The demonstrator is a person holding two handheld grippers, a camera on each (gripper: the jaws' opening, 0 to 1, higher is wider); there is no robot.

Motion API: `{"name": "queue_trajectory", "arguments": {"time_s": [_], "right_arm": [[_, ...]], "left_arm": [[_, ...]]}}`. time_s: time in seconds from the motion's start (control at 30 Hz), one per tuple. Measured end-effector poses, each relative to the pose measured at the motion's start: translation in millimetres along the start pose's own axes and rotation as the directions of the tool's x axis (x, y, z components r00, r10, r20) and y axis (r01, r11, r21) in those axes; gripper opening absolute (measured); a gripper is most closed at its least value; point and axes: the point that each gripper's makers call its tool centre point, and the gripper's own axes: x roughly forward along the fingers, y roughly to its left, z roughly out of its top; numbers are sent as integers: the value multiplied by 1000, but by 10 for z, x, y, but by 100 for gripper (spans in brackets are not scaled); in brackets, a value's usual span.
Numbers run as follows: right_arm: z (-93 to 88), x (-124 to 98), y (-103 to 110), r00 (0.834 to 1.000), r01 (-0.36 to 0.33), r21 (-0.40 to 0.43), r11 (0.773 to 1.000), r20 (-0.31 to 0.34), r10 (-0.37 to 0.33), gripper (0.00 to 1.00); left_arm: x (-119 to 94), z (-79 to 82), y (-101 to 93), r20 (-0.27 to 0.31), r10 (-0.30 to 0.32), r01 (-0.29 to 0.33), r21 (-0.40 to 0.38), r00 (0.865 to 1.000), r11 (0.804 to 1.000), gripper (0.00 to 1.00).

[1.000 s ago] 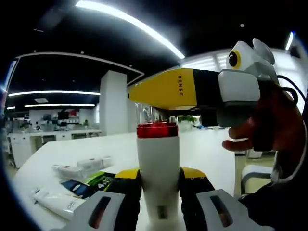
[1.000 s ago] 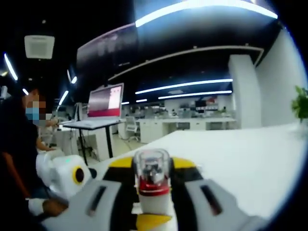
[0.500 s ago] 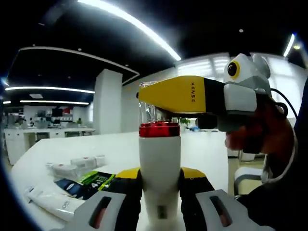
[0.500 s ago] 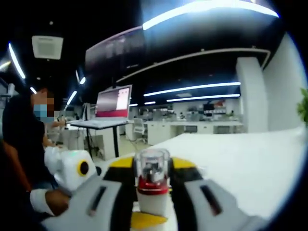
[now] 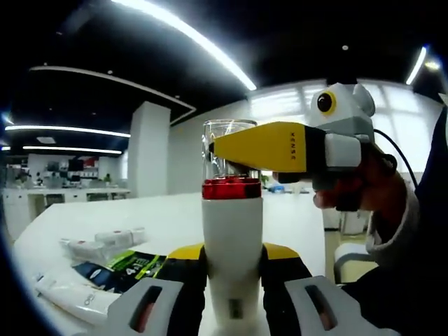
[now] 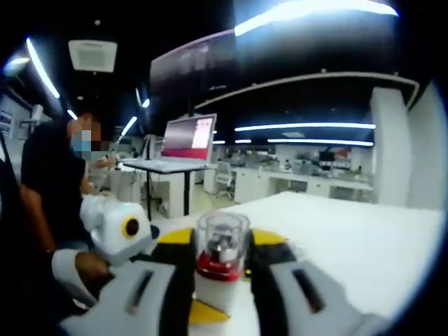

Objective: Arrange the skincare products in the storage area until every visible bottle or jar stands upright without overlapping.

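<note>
So the white bottle [image 5: 232, 259] with the red band and clear cap is standing upright between both tools at once. In the left gripper view the left tool [image 5: 232, 280] has its black-and-yellow jaws pressed against the bottle's lower body on both sides, so it's clamped on it. The right tool [image 5: 241, 150] comes in from the right side up high, and its yellow jaw sits right across the clear cap [image 5: 225, 150]; the hand [image 5: 364, 192] holding that tool is at the far right of the view. Over in the right gripper view you get the same bottle [image 6: 220, 269] seen from higher up, with the right tool [image 6: 220, 262] closed in on the cap and red collar, jaws snug on each side. The left tool's white body with the yellow ring shows at the left there, held in a person's hand [image 6: 84, 269]. The bottle sits over a white desk [image 5: 168, 217]. On the near left part of the desk there's a white tube [image 5: 73, 297] lying flat, a dark blue and green packet [image 5: 126, 266] beside it, and a little further back a couple of small white items [image 5: 105, 245] lying down, too blurry to say what exactly. Behind it all is an open office with a laptop [image 6: 187, 143] on a standing table.
</note>
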Motion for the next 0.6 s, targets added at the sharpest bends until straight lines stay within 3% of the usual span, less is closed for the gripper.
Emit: {"name": "queue_trajectory", "arguments": {"time_s": [0.4,0.6], "right_arm": [[-14,2,39,993,-115,-54,992,-41,113,30],[-20,4,55,981,-192,-43,980,-9,192,30]], "left_arm": [[13,-2,-54,3,-30,30,17,1000,999,30],[15,5,-57,7,-33,33,2,999,999,30]]}}
